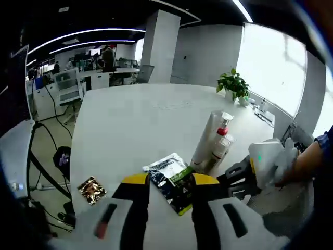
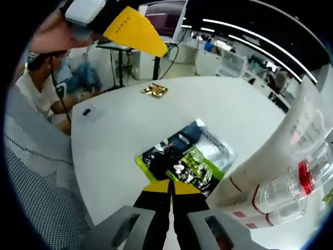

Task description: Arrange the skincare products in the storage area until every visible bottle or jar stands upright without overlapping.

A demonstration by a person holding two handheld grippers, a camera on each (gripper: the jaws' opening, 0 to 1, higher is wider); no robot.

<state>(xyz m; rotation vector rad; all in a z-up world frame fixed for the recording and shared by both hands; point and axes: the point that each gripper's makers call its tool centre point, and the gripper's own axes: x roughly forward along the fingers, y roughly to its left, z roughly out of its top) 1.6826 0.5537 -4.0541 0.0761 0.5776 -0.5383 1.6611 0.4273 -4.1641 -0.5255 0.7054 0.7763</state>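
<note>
Here, your shut right gripper point(image 2: 170, 188) hovers empty before the sachet point(image 2: 186, 158); bottles point(image 2: 281, 172) lean just right. Left gripper point(image 1: 169, 182), jaws apart, straddles the sachet. Next, likely righting the bottles.

Open-plan office: desks point(image 1: 104, 78), monitors point(image 2: 164, 14).
</note>
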